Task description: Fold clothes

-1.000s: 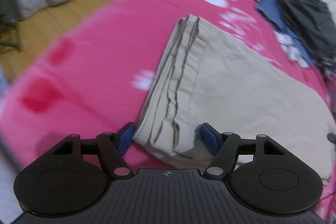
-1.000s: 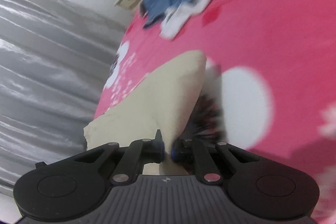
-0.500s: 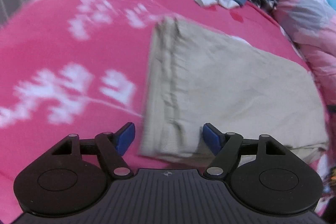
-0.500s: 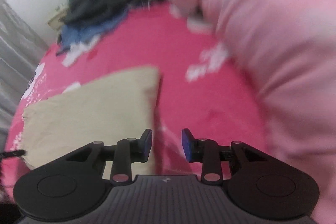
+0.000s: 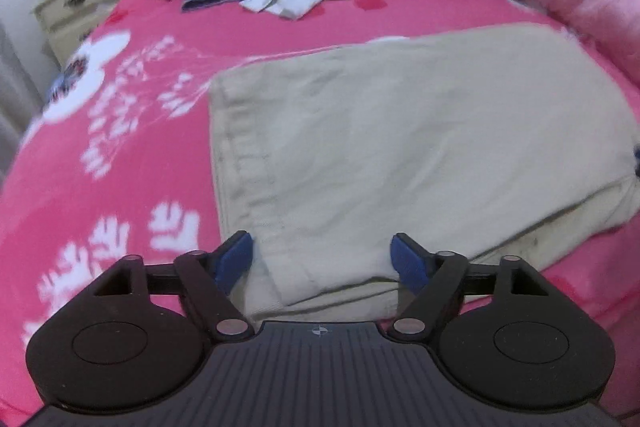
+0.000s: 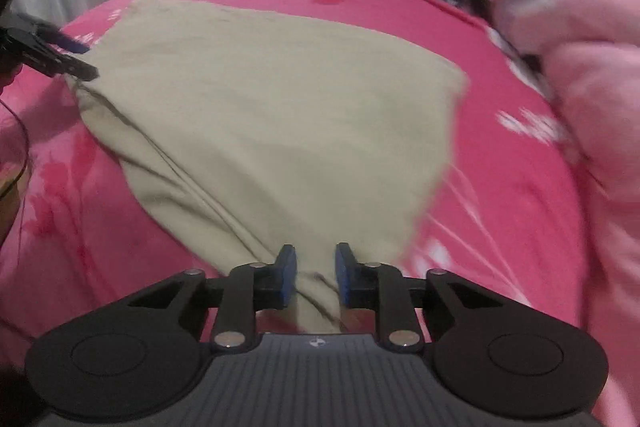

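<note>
Beige trousers point(image 5: 400, 147) lie part-folded on pink bedspread point(image 5: 120, 167). Your left gripper point(image 5: 322, 259) gapes wide over near corner; right gripper point(image 6: 316, 275) is parted, straddling the other, not pinching. Next: clamp both, fold across.

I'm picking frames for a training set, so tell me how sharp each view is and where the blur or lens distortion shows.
Left wrist view: the folded beige trousers are fairly sharp at centre, the white print on the pink bedsheet smears leftward, and fisheye bows the bed. Right wrist view: softer overall, with the trousers' right edge and the pale pink quilt streaked; the black tool frame stays crisp.
</note>
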`<state>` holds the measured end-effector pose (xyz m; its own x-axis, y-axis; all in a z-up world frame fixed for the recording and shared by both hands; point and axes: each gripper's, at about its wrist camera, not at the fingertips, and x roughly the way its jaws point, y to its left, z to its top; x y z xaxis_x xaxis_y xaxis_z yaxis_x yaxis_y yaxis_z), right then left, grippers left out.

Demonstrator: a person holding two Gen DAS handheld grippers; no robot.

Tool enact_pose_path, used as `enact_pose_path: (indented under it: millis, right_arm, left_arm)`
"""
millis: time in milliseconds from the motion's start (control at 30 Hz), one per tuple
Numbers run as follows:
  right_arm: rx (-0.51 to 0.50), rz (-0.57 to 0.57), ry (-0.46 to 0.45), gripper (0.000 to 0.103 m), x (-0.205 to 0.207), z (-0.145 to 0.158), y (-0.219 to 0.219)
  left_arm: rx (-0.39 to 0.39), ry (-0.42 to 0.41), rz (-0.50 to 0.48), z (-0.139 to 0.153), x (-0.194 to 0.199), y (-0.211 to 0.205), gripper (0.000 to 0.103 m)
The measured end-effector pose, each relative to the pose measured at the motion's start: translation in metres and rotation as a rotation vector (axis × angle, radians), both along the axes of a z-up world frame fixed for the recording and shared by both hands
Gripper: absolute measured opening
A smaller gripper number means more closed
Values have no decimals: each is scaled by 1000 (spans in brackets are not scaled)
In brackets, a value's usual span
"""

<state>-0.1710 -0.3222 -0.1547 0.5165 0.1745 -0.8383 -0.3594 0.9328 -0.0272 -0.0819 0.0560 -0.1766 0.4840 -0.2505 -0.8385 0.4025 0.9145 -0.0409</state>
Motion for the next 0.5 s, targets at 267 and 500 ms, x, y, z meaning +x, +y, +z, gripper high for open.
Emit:
enact_pose_path:
  millis: [267,500]
  right_arm:
    - [41,0,-133,16,10,55,22]
    - [29,-136,-16,12,16,2,18]
  left_arm:
    - [-71,-77,-61,39,14,-10,73]
    - [67,-42,-58,-4,8,-12,76]
